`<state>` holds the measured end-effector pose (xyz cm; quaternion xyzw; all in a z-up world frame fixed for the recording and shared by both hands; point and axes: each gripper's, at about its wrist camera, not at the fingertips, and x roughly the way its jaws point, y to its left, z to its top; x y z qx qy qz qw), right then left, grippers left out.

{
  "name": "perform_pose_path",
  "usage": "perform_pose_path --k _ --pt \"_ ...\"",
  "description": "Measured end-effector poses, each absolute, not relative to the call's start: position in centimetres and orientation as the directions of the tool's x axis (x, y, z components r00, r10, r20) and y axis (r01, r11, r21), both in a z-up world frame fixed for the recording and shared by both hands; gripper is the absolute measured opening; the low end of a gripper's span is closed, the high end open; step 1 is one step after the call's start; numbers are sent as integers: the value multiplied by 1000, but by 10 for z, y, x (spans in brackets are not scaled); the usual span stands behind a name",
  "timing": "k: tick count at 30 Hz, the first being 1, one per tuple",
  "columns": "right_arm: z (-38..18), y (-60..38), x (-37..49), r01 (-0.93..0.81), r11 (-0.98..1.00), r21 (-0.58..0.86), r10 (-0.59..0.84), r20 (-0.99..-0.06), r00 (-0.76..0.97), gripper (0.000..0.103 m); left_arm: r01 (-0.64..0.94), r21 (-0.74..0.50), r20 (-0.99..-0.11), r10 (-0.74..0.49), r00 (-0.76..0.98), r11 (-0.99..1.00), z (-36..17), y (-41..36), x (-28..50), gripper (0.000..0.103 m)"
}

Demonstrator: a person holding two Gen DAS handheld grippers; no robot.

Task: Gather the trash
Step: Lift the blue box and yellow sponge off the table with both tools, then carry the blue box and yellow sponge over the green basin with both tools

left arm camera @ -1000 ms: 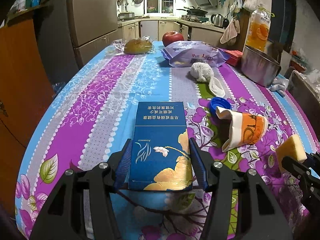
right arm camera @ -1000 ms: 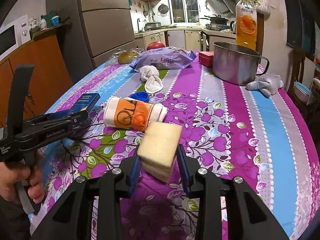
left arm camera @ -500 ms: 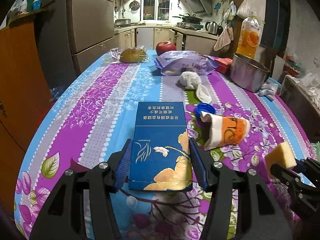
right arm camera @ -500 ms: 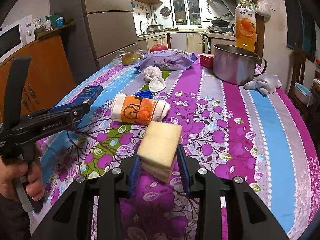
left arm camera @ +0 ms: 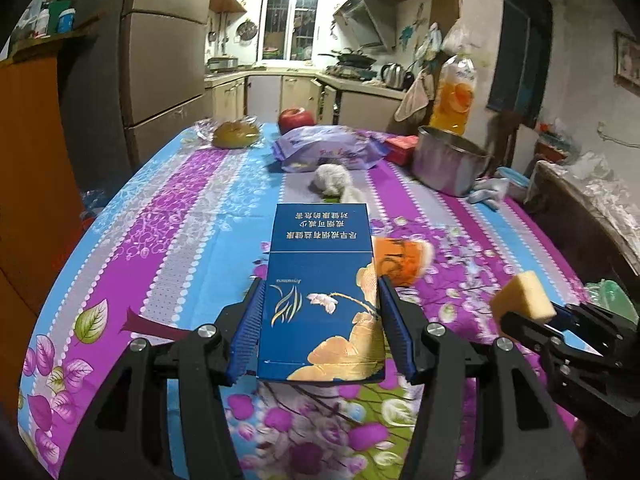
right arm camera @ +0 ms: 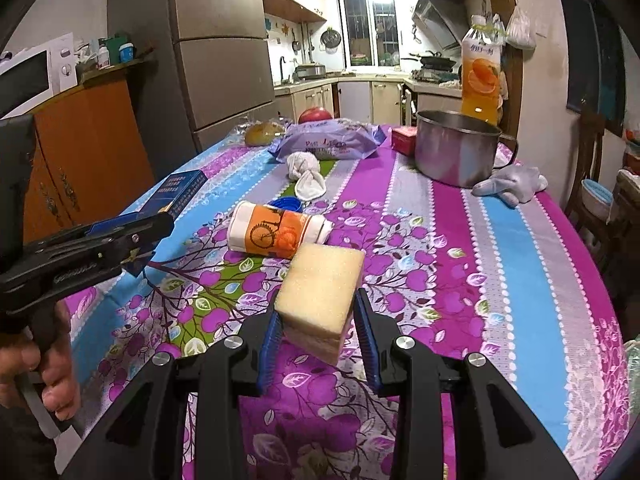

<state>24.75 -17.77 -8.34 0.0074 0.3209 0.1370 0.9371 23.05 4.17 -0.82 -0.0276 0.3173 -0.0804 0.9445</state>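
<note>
My left gripper [left arm camera: 320, 292] is shut on a dark blue cigarette box [left arm camera: 320, 264], held flat above the flowered tablecloth [left arm camera: 180, 240]. In the right wrist view that box [right arm camera: 180, 188] and the left gripper [right arm camera: 160, 224] sit at the left, gripped by a person's hand. My right gripper [right arm camera: 318, 304] is shut on a yellow sponge [right arm camera: 324, 280], lifted off the table. The sponge [left arm camera: 524, 300] also shows at the right in the left wrist view. A crushed orange paper cup [right arm camera: 276, 232] lies on its side between the two grippers, with a blue cap [right arm camera: 288, 203] behind it.
Farther back lie a white balled cloth [right arm camera: 304, 168], a purple packet [right arm camera: 328, 144], a red apple [left arm camera: 296, 120] and a bagged bun [left arm camera: 234, 136]. A steel pot [right arm camera: 456, 152], a juice bottle [right arm camera: 480, 76], a red box [right arm camera: 404, 138] and a pale glove [right arm camera: 508, 184] stand at the right.
Both grippers have risen and drawn back from the table with the box and the sponge still held. In the left view the cup now sits partly behind the box.
</note>
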Motion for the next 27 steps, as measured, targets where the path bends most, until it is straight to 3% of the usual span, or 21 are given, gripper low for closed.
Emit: perform_pose_path --k 27 --pt "-5 -261 154 -92 995 34 98 -418 903 36 313 -80 -498 -310 810 946 32 -63 190 53"
